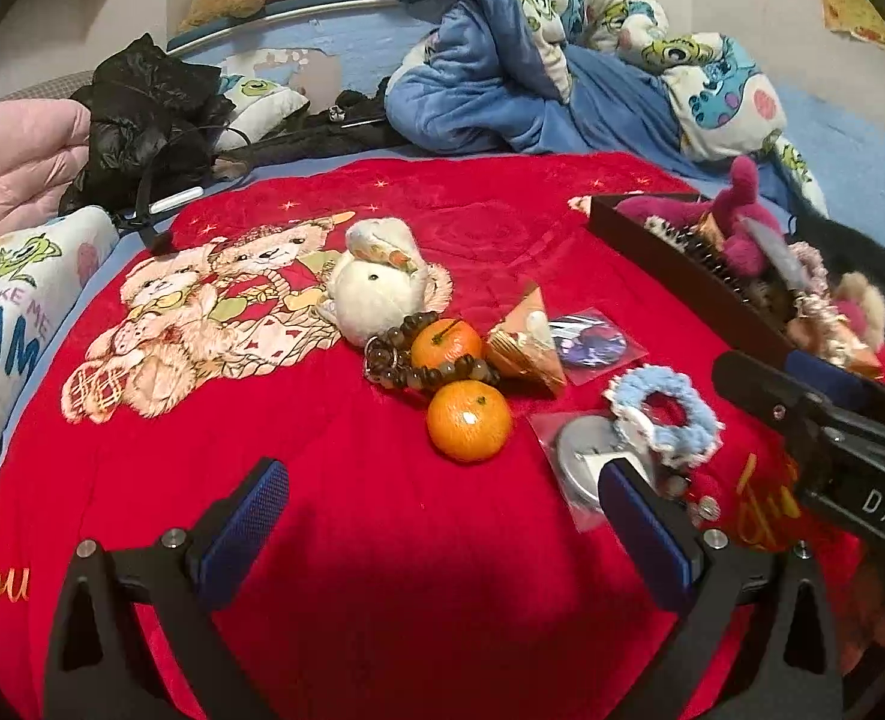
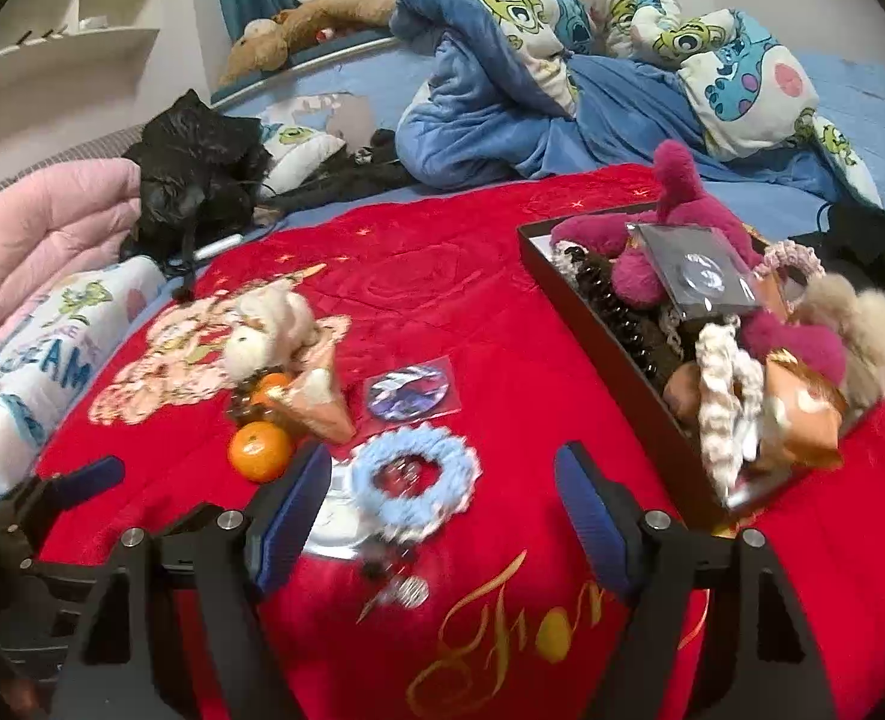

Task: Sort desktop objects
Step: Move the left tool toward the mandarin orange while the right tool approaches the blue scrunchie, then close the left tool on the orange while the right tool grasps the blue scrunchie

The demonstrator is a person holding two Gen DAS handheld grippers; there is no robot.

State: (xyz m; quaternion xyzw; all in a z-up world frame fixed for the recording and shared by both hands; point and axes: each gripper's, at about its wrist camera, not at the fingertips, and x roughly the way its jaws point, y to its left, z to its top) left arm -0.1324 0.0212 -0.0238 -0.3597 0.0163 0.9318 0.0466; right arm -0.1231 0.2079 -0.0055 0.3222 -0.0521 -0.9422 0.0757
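The left gripper [image 1: 442, 522] hovers over the red blanket [image 1: 334, 516] with its blue-padded jaws spread wide and nothing between them. Ahead of it and to the left sits a cream plush toy [image 1: 376, 288] with a patterned cap, resting on the blanket's printed teddy bears. Just in front of the plush, a brown bead bracelet [image 1: 424, 360] drapes around the farther of two tangerines [image 1: 446, 343]; the nearer tangerine [image 1: 469, 421] lies straight ahead of the open jaws, glossy orange with a dark stem dot. Right of the fruit lies a gold-and-peach triangular packet [image 1: 526, 342], and beside it a round badge in a clear sleeve [image 1: 592, 339].

The right gripper [image 2: 442, 516] is also released, jaws apart and empty. A light blue crocheted scrunchie [image 2: 415, 474] with a white edge lies just ahead between its fingers, resting on a silver disc in plastic [image 2: 334, 516]. A small beaded trinket [image 2: 394, 576] lies below it, blurred.

To the right of that gripper, a dark shallow box [image 2: 592, 306] holds sorted items: a magenta plush [image 2: 682, 210], a sleeved clear disc [image 2: 703, 276], a dark spiral hair tie [image 2: 622, 312], a cream knitted scrunchie [image 2: 724, 402], a beige fluffy piece [image 2: 862, 324] and another gold packet [image 2: 802, 414].
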